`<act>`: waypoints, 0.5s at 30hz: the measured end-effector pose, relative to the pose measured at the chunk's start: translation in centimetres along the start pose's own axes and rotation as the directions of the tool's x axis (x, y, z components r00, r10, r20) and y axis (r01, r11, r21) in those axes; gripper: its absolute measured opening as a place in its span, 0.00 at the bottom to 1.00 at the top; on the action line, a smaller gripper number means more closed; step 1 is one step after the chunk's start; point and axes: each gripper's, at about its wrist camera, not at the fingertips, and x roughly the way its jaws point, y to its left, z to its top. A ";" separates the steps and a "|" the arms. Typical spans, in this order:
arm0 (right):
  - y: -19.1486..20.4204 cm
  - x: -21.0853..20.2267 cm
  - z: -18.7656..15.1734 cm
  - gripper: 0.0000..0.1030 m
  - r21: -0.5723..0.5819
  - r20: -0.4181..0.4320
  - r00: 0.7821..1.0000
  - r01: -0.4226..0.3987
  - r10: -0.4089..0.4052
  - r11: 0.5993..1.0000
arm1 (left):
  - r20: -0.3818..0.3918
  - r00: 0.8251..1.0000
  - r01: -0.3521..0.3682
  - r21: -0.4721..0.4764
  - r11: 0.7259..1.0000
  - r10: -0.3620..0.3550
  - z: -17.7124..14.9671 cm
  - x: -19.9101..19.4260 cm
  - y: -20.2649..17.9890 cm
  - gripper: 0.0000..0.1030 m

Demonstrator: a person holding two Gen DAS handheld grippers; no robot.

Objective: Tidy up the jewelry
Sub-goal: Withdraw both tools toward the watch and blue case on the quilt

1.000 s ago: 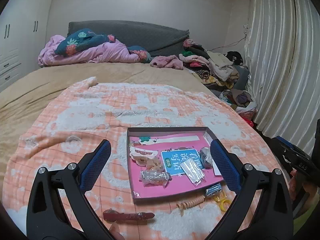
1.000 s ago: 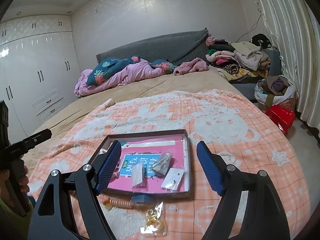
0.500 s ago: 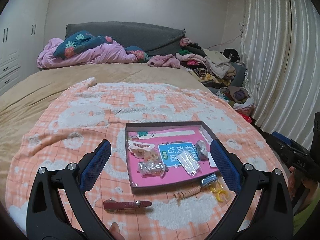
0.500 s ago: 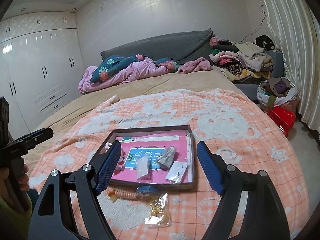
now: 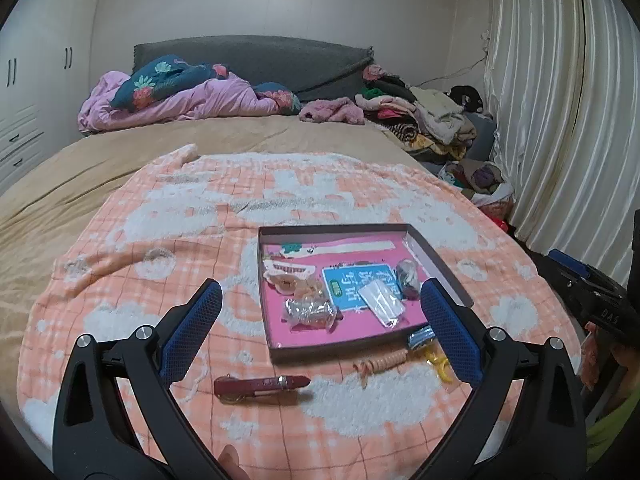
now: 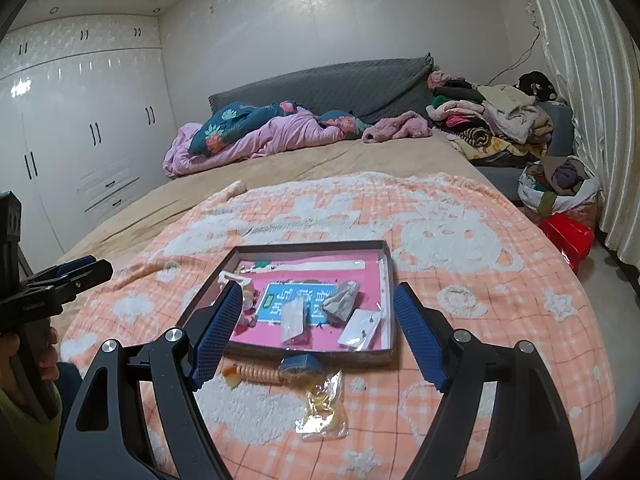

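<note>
A shallow box tray [image 5: 340, 229] with a pink lining lies on the orange-and-white blanket. It holds a blue card [image 5: 360, 286], small clear bags, hair clips and a grey wrapped piece [image 5: 406, 276]. In front of it lie a dark red strap [image 5: 262, 383], a peach coil [image 5: 382, 362] and a clear bag of yellow rings [image 6: 324, 404]. My left gripper [image 5: 320, 286] hovers open and empty on the near side of the tray. My right gripper [image 6: 319, 289] is also open and empty, short of the tray [image 6: 308, 245].
The blanket [image 5: 160, 220] covers a tan bed with pink bedding [image 5: 192, 98] at the headboard. Piled clothes [image 6: 500, 116] and a red bag [image 6: 568, 236] sit to the right by the curtain. White wardrobes [image 6: 80, 140] stand to the left.
Both grippers have drawn back a little from the tray, so more blanket and the loose pieces in front show. Both stay open.
</note>
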 end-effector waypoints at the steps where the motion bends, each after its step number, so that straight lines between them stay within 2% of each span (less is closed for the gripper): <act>1: 0.1 0.0 -0.1 0.75 -0.002 -0.004 1.000 -0.001 0.001 1.000 | -0.005 1.000 -0.004 0.001 1.000 0.004 -0.2 0.0 0.0 0.90; 15: 1.7 1.7 -2.4 0.75 -0.034 -0.090 0.996 -0.026 0.023 0.999 | -0.088 0.994 -0.067 -0.013 0.998 0.066 -3.3 0.4 2.1 0.90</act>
